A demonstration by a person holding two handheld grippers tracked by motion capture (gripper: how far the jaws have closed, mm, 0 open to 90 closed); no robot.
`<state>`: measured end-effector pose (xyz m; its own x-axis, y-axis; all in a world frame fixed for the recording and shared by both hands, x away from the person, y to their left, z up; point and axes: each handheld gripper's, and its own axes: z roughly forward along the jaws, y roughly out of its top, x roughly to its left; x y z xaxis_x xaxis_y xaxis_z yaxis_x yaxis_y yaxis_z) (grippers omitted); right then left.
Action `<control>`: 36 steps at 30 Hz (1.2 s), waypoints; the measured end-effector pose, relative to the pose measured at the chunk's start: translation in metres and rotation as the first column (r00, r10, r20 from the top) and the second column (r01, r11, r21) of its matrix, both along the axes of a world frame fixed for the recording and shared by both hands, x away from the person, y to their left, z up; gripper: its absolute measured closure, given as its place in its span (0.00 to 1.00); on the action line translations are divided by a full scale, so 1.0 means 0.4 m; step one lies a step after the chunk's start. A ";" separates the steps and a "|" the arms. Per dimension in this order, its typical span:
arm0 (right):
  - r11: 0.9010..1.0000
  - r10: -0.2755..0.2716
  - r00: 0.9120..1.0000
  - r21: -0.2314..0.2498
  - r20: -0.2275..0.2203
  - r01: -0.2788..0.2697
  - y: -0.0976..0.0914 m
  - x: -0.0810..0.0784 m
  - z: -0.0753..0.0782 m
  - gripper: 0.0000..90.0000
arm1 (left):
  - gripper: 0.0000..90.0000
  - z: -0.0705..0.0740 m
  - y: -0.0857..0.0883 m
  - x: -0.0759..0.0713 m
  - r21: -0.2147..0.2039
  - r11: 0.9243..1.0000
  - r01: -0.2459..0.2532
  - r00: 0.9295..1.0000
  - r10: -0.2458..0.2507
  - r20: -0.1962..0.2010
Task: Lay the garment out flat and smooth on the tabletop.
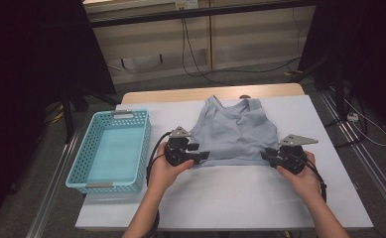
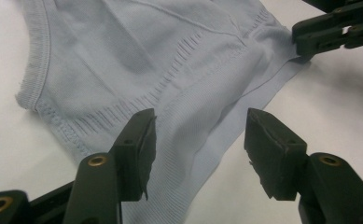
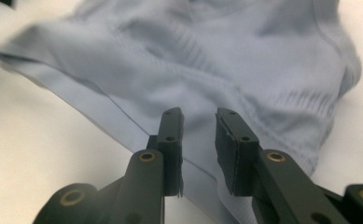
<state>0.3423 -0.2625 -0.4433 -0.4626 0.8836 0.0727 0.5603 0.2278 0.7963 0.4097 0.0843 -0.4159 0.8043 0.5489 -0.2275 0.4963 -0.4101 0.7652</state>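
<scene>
A pale blue sleeveless top (image 1: 230,131) lies flat on the white table cover, neck away from the person. My left gripper (image 1: 205,155) is at the hem's left corner. In the left gripper view its jaws stand open (image 2: 200,140) over the ribbed hem (image 2: 184,116), with the pads clear of the cloth. My right gripper (image 1: 266,154) is at the hem's right corner. In the right gripper view its jaws (image 3: 200,135) leave a narrow gap above the hem (image 3: 137,121), and nothing is pinched. The right gripper's jaw tips (image 2: 310,37) also show at the far hem corner.
A turquoise perforated basket (image 1: 146,144) stands at the table's left, beside the left hand. The white cover (image 1: 230,193) reaches the near edge, with the wooden table edge (image 1: 180,94) beyond the top. Cables and dark stands lie on the floor around the table.
</scene>
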 end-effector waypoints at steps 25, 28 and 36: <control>0.999 0.036 0.998 -0.035 -0.060 -0.038 -0.005 0.009 -0.029 0.99 | 0.69 -0.035 -0.034 -0.001 0.050 0.998 0.027 0.999 -0.026 -0.024; 0.999 0.042 0.998 -0.018 -0.047 -0.043 -0.013 0.000 -0.015 0.99 | 0.74 -0.040 -0.035 0.003 0.064 0.997 0.034 0.999 -0.033 -0.023; 0.999 0.034 0.998 -0.007 -0.059 -0.035 -0.024 -0.003 -0.015 0.99 | 0.82 -0.058 -0.031 0.003 0.107 0.994 0.018 0.999 -0.014 -0.035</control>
